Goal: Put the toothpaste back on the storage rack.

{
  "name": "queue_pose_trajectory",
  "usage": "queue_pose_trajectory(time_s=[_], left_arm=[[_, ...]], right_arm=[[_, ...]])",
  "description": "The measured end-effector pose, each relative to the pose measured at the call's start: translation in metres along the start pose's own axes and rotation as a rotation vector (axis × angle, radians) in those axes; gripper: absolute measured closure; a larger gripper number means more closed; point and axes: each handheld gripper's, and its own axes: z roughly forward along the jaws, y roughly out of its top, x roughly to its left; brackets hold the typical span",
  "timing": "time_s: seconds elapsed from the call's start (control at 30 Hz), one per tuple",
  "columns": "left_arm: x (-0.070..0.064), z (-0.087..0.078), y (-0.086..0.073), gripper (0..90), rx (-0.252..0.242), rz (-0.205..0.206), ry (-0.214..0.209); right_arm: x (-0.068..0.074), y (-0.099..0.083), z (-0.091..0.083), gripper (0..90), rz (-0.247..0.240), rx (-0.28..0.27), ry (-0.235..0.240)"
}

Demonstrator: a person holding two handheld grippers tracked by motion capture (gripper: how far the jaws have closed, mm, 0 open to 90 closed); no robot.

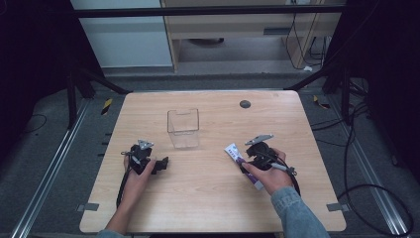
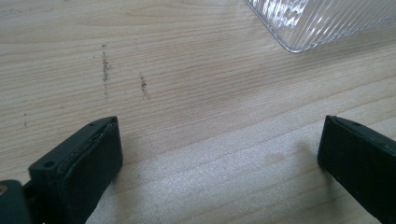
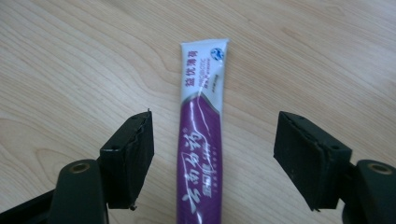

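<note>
A purple and white toothpaste tube (image 1: 241, 164) lies flat on the wooden table (image 1: 213, 208) at the right. My right gripper (image 1: 253, 159) hovers over it, open, with the tube (image 3: 201, 140) running lengthwise between its two jaws and touching neither. A clear plastic box (image 1: 183, 128) stands upright near the table's middle. My left gripper (image 1: 159, 164) rests low at the left, open, with bare wood between its jaws; a ribbed corner of the clear box (image 2: 322, 21) shows at the top right of the left gripper view.
A small dark round hole (image 1: 244, 104) sits in the table near its far edge. Beyond the table are black frame struts, cables on the grey floor and a wooden cabinet (image 1: 237, 25).
</note>
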Motion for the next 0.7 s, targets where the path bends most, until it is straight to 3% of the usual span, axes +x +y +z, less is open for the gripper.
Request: queue_pose_trajectory(time_s=[0.1, 0.3, 0.43, 0.7], left_arm=[[0.000, 0.000, 0.000, 0.0, 0.000, 0.000, 0.000], [0.000, 0.000, 0.000, 0.0, 0.000, -0.001, -0.001], [0.000, 0.000, 0.000, 0.0, 0.001, -0.001, 0.000], [0.000, 0.000, 0.000, 0.0, 0.000, -0.002, 0.001]], right_arm=[[0.003, 0.008, 0.003, 29.2, -0.019, 0.010, 0.005], [0.000, 0.018, 0.014, 28.4, -0.008, 0.043, 0.005], [-0.003, 0.025, 0.025, 36.0, -0.005, 0.067, 0.019], [-0.001, 0.029, 0.044, 39.1, -0.015, 0.119, 0.036]])
